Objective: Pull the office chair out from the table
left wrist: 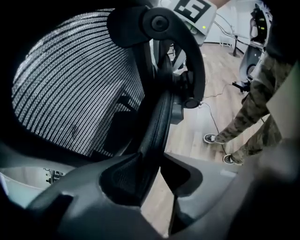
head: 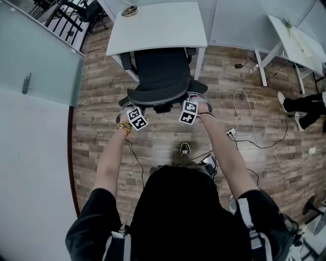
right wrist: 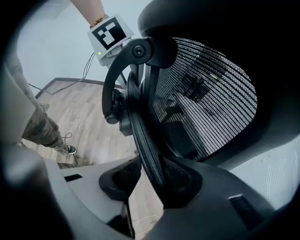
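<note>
A black mesh office chair [head: 158, 76] stands tucked under a white table [head: 158, 25], its backrest toward me. Both grippers sit on the backrest's top rim: my left gripper [head: 135, 109] at its left end, my right gripper [head: 189, 102] at its right end. In the left gripper view the backrest frame [left wrist: 157, 117] runs between the jaws of the left gripper [left wrist: 152, 166], which are shut on it. In the right gripper view the frame [right wrist: 140, 126] is likewise clamped in the right gripper [right wrist: 152, 176]. The mesh back [right wrist: 206, 103] fills much of that view.
A coiled cable [head: 130, 10] lies on the table's far edge. Cables [head: 244, 137] and a power strip [head: 230, 133] trail over the wood floor to the right. A second white table [head: 295, 41] and a seated person's legs [head: 305, 107] are at far right. A glass partition [head: 35, 56] stands left.
</note>
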The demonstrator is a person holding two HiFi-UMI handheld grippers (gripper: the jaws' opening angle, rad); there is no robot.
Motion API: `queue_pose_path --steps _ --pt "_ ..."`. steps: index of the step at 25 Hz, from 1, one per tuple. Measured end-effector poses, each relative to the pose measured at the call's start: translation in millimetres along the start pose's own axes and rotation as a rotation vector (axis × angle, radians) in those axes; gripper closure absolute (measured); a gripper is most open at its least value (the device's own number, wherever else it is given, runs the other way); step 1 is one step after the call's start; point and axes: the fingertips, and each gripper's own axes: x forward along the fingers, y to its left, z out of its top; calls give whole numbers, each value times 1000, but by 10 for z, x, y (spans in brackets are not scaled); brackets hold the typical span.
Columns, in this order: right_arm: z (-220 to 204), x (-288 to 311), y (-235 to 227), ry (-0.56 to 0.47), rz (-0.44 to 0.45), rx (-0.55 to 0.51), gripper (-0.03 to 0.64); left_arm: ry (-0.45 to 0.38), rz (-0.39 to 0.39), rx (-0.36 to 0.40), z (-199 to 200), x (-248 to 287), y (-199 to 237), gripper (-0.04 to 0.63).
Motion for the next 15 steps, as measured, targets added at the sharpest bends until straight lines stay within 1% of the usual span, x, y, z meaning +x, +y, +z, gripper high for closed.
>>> queue_pose_path --steps 8,15 --pt "142 20 106 10 -7 20 497 -13 12 21 -169 3 25 453" --pt "225 -29 295 25 -4 37 497 -30 15 13 -263 -92 -96 445"
